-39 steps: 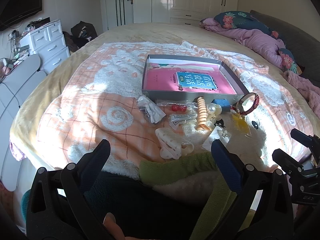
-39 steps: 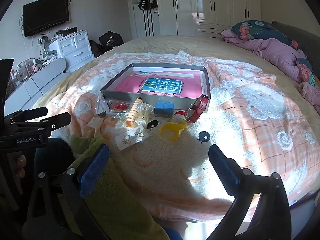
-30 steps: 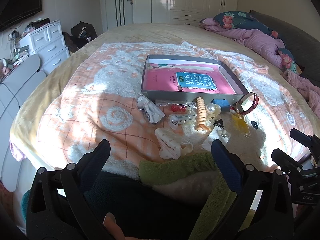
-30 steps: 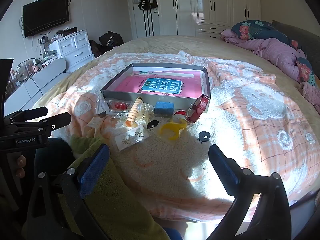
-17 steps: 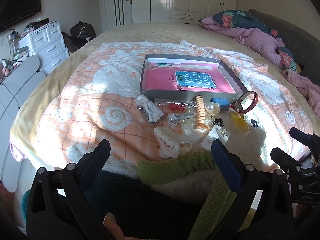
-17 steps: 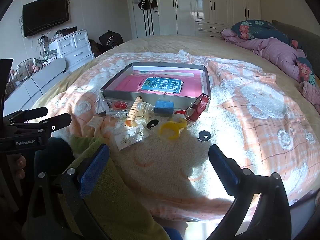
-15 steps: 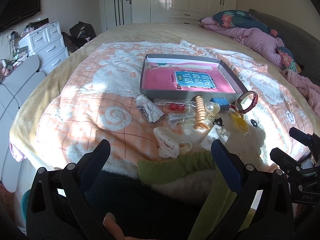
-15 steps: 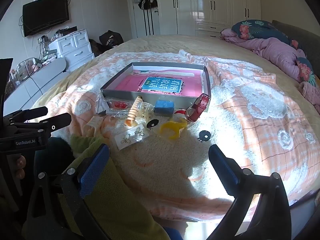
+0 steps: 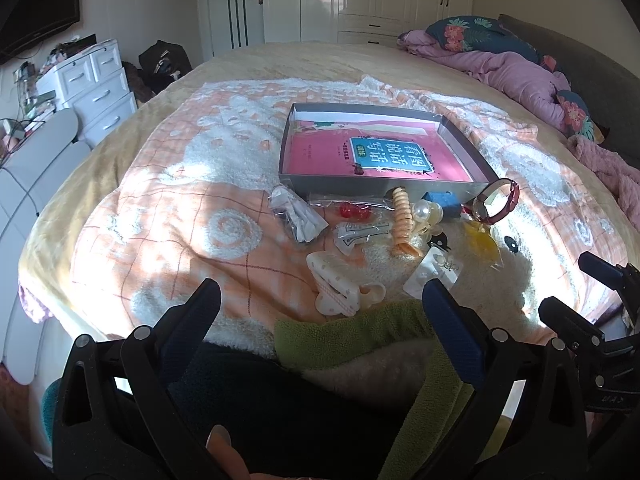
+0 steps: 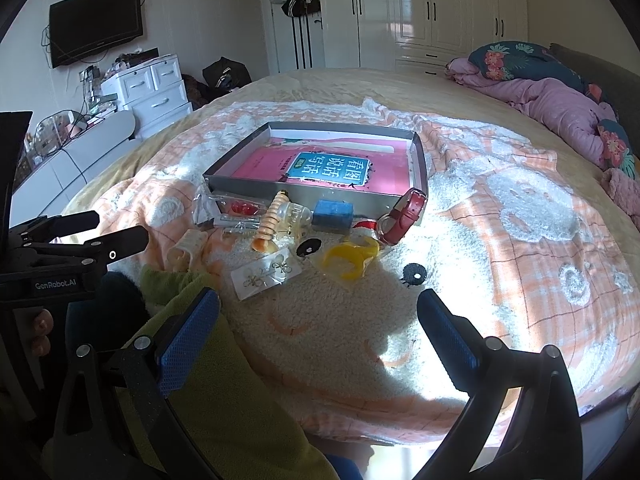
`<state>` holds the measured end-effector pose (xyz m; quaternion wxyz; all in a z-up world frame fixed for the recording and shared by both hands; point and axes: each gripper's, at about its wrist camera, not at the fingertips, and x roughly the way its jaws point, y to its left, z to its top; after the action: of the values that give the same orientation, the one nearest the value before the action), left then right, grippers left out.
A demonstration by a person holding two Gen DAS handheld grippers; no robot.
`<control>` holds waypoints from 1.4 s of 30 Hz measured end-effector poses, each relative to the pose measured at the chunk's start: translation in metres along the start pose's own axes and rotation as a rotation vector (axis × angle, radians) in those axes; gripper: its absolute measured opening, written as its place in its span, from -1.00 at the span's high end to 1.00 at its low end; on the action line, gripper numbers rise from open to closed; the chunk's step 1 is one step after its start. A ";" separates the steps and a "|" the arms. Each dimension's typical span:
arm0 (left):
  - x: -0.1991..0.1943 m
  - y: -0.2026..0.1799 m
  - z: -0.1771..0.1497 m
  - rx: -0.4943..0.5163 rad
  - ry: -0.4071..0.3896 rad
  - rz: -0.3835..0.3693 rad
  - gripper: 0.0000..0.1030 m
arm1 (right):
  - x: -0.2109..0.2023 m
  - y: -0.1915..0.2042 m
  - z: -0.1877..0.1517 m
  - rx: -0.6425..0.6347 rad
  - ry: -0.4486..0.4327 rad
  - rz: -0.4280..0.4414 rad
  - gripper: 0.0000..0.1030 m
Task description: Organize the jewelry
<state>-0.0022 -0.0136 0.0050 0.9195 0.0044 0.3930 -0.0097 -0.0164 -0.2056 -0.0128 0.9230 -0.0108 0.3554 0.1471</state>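
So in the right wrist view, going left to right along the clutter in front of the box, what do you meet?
Red beads packet → orange spiral hair tie → blue block → red-strapped watch.

Seen across a sunlit blanket (image 10: 500, 240): grey tray (image 10: 418, 160) far, red watch (image 10: 404, 216), yellow ring (image 10: 350, 258) and earring card (image 10: 264, 274) nearer, right gripper (image 10: 318, 332) spread wide, empty.

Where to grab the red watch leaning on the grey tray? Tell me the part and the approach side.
Grip the red watch across its strap loop, near the top, coming from above with the right gripper. It stands on edge against the tray wall, so the strap's flat sides are exposed, while the dial faces sideways.
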 end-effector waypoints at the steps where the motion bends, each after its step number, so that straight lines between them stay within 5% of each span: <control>1: 0.002 0.002 0.000 0.000 0.002 -0.002 -0.84 | 0.002 0.000 0.001 0.000 0.004 0.000 -0.92; 19: 0.042 0.034 0.011 -0.056 0.078 0.058 -0.84 | 0.034 -0.026 0.012 0.050 0.044 -0.042 -0.92; 42: 0.101 0.071 0.030 -0.161 0.205 0.019 -0.84 | 0.089 -0.094 0.045 0.197 0.038 -0.060 -0.91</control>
<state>0.0910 0.0557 -0.0472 0.8720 -0.0650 0.4842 0.0310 0.1017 -0.2660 -0.0456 0.9167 0.0663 0.3852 0.0835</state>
